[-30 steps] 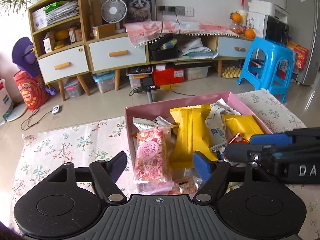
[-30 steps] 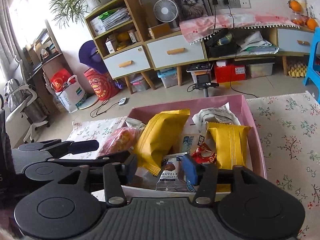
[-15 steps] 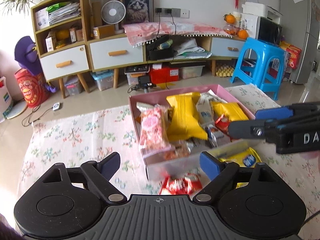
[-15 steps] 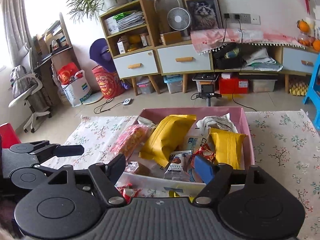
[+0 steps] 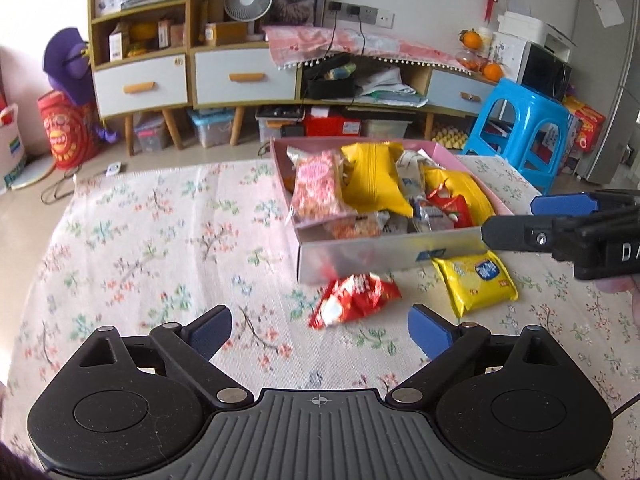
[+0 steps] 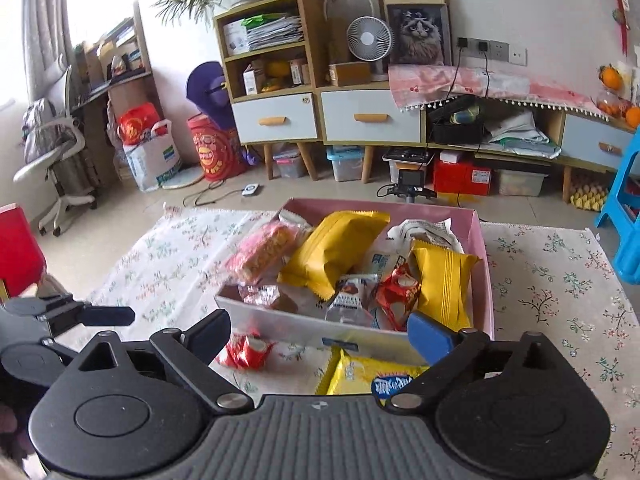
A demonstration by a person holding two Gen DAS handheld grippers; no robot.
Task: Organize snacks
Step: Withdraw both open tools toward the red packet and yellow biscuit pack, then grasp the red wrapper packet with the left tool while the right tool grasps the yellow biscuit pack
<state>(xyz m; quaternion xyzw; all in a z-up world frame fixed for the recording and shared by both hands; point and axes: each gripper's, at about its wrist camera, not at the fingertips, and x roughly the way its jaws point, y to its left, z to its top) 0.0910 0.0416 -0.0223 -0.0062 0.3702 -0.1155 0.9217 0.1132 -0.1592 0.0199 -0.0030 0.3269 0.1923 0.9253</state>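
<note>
Both sets of jaws stand spread wide with nothing between them. The left gripper [image 5: 319, 330] hangs over the flowered cloth [image 5: 152, 240] of the tabletop, and the right gripper [image 6: 320, 332] sits just in front of the pink box [image 6: 485, 264]. Both have drawn back from the box since a second ago, when their fingers reached in among the packets; more cloth now shows in front of each.

The box is heaped with snacks: a pink packet [image 5: 318, 190] at its left, a big yellow bag [image 5: 374, 184] in the middle, a second yellow bag [image 6: 442, 280] toward the right, with a red wrapper [image 6: 398, 292] and a chocolate packet [image 6: 352, 300] near the front wall.

Two packets lie on the cloth just outside the box's near wall, which the earliest view did not show: a red packet [image 5: 352, 300] and a yellow packet [image 5: 478, 280] beside it. From the left wrist view, the right gripper [image 5: 516, 220] reaches in over the box's right front corner.
</note>
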